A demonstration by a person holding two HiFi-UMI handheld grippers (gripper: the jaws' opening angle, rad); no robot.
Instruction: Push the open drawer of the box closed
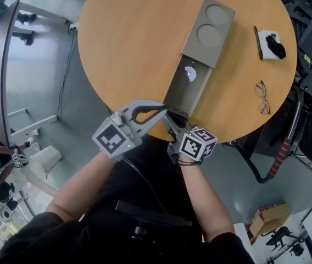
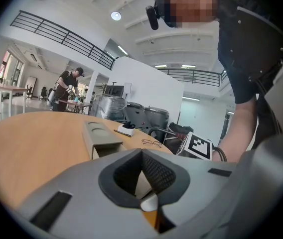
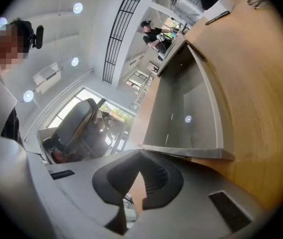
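Fingers (image 2: 162, 172) of the left gripper (image 1: 163, 110) are seen pressed together at the tips, nothing caught between them, just the empty loop behind. Same deal on the right gripper (image 1: 171, 120): its fingers (image 3: 157, 181) are closed down with nothing held.

The drawer (image 1: 187, 88) is pulled well out of the grey box (image 1: 209, 28), which is laid on the round wooden bench (image 1: 128, 37). The drawer's front end is found right at the near edge of the bench, and both grippers are parked at that front end, left one at its left corner, right one just below it. Whether actual contact is made can't really be told. Two round recesses are seen on the box top.

Off to the right, glasses (image 1: 263, 97) and a pen (image 1: 257, 42) are left lying well apart from the box.
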